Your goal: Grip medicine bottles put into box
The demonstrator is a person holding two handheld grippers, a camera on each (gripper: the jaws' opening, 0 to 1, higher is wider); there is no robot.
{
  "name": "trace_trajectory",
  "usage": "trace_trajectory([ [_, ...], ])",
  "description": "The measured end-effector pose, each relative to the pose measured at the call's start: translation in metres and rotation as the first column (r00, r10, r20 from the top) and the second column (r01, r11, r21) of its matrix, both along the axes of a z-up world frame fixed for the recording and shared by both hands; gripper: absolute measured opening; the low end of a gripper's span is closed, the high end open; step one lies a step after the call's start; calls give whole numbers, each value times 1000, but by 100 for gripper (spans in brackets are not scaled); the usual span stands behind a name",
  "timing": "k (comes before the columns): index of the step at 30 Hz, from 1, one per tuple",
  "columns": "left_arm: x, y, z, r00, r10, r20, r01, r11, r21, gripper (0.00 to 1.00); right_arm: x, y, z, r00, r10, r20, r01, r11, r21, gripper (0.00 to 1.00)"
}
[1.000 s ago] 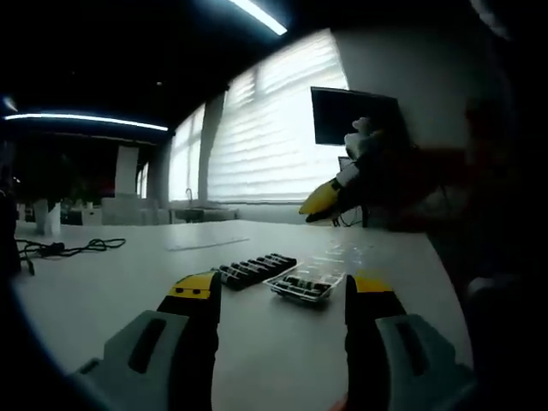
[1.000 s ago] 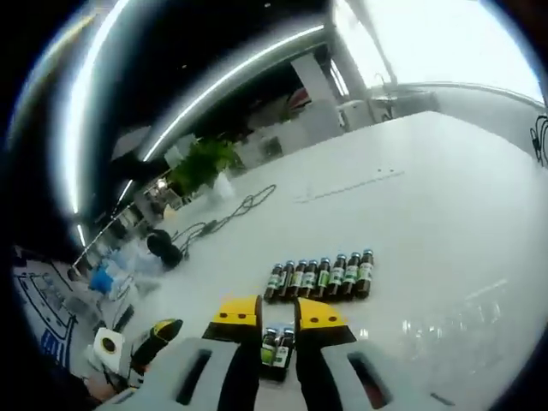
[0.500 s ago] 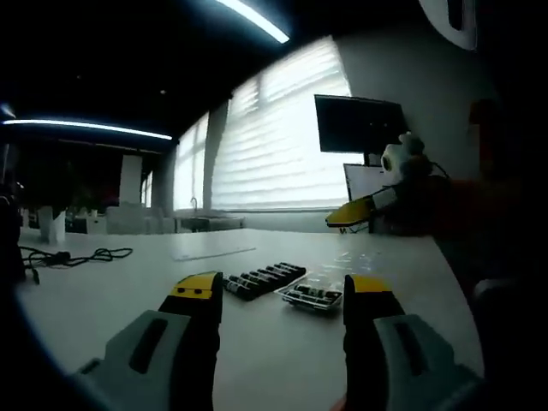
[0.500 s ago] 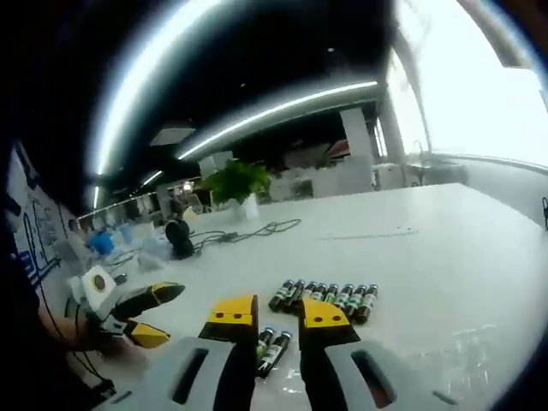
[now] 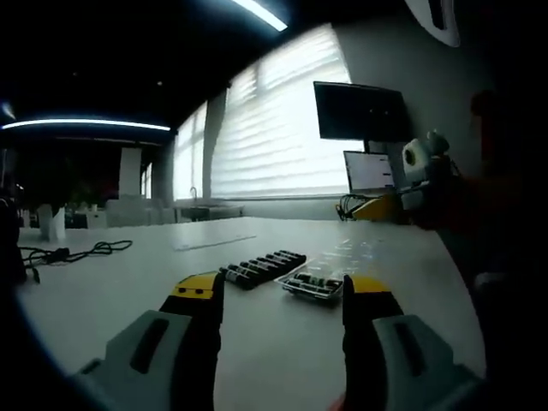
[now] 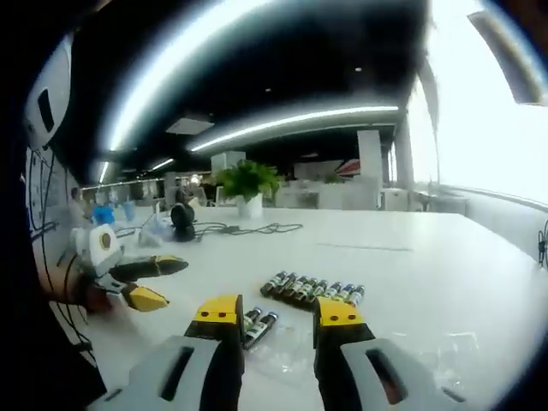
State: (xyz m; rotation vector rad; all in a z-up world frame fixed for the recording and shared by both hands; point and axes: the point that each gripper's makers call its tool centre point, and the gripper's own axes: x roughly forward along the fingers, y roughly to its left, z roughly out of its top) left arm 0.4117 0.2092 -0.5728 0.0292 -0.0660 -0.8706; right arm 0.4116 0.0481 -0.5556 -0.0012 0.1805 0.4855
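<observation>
A row of several small dark medicine bottles (image 5: 261,267) lies on the white table (image 5: 103,291). Beside it is a clear plastic box (image 5: 315,285) holding a few bottles. My left gripper (image 5: 281,291) hovers low over the table, short of both, open and holding nothing. In the right gripper view the same row of bottles (image 6: 310,288) lies ahead, and two bottles (image 6: 257,324) rest in the clear box (image 6: 287,347) just beyond the jaws. My right gripper (image 6: 278,312) is open and holds nothing. The left gripper (image 6: 137,282) shows at the left, held by a hand.
A black cable (image 5: 68,251) lies at the table's left. A dark monitor (image 5: 355,111) hangs on the far wall. A potted plant (image 6: 248,184), headphones (image 6: 181,224) and a cable (image 6: 257,229) sit further back. The box's clear lid (image 6: 445,342) lies to the right.
The right gripper's jaws have opened wider and it has drawn back from the box, leaving two bottles there. In the left gripper view it has moved right. The left gripper stays open.
</observation>
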Motion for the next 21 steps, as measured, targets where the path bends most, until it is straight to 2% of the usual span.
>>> trace_trajectory([
  [4, -3, -2, 2, 1000, -17, -15, 16, 1000, -9, 44, -1, -8, -3, 1000, -9, -7, 9, 1000, -20, 28],
  [8, 1, 0, 2, 1000, 24, 3, -24, 1000, 3, 45, 1, -16, -3, 1000, -19, -2, 19, 999, -31, 29],
  [12, 2, -2, -2, 999, 35, 14, -35, 999, 39, 45, 10, -29, 3, 998, -57, 6, 57, 998, 15, 28],
  [17, 4, -1, -6, 999, 36, 15, -37, 998, 59, 45, 16, -33, 8, 997, -78, 2, 78, 997, 7, 28],
  [21, 6, 0, -6, 999, 42, 12, -42, 998, 55, 45, 22, -42, 9, 985, -125, -122, 143, 977, 155, 27],
])
